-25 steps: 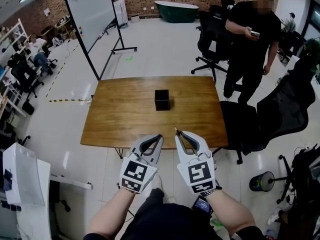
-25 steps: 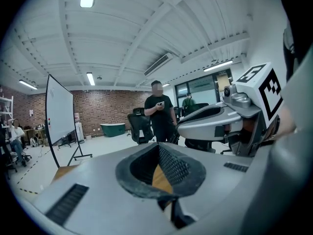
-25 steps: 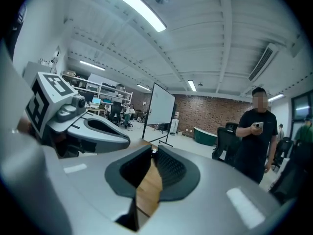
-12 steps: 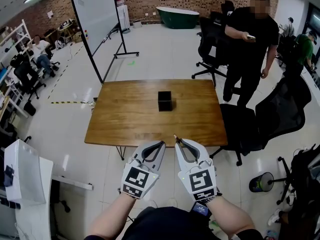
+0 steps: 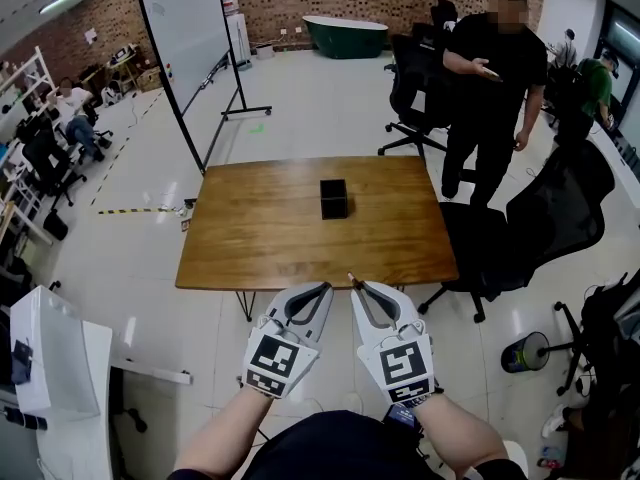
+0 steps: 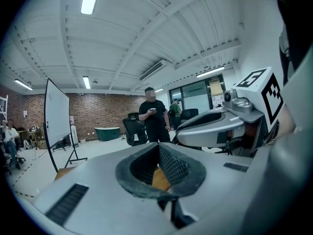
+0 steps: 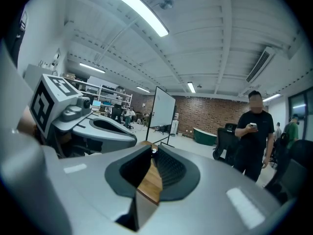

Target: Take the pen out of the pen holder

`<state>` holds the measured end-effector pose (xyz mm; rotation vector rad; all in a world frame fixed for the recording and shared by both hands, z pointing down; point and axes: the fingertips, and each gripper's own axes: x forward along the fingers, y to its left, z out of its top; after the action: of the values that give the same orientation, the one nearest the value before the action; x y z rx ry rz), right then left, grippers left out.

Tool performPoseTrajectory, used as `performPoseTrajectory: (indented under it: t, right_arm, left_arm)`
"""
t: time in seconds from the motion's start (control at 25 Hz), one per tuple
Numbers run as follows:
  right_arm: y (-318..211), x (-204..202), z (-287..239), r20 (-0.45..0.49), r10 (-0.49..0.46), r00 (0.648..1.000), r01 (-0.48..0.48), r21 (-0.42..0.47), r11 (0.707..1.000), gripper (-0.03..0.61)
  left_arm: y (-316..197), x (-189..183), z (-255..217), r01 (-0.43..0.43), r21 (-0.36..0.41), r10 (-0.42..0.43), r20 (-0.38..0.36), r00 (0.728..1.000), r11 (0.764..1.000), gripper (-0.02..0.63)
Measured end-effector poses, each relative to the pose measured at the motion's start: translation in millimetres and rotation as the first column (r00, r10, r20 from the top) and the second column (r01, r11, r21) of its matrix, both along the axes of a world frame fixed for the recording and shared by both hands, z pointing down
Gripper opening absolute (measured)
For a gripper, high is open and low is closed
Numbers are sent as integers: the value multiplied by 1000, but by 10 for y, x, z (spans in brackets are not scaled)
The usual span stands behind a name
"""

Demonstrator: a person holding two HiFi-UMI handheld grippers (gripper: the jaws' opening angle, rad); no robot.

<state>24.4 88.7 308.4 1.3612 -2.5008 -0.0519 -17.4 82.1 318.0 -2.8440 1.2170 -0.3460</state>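
A black square pen holder (image 5: 334, 198) stands near the middle of the wooden table (image 5: 260, 238); I cannot see any pens in it from here. Both grippers hang side by side short of the table's near edge, over the floor and far from the holder. My left gripper (image 5: 325, 288) (image 6: 159, 146) is shut with nothing in it. The right gripper (image 5: 354, 288) (image 7: 152, 150) is also shut. A thin pen (image 5: 350, 279) pokes out past its tips. In the right gripper view only the pen's small end (image 7: 154, 151) shows.
A person in black (image 5: 495, 78) stands beyond the table's far right corner, looking at a phone. A black office chair (image 5: 555, 218) sits at the table's right side. A whiteboard on wheels (image 5: 185, 38) is at the far left. A white cabinet (image 5: 50, 368) is near my left.
Both grippers keep their shut pose and their place in view. The table and holder have drifted slightly right and away in the head view. The standing person has shifted a little.
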Motion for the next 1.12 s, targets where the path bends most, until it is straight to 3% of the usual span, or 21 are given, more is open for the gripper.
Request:
performPoseTrajectory:
  t: [1.12]
  right_arm:
    - [432, -111, -167, -12, 3, 1000, -2, 39, 999, 38]
  left_arm:
    - [358, -78, -212, -24, 49, 26, -42, 999, 999, 5]
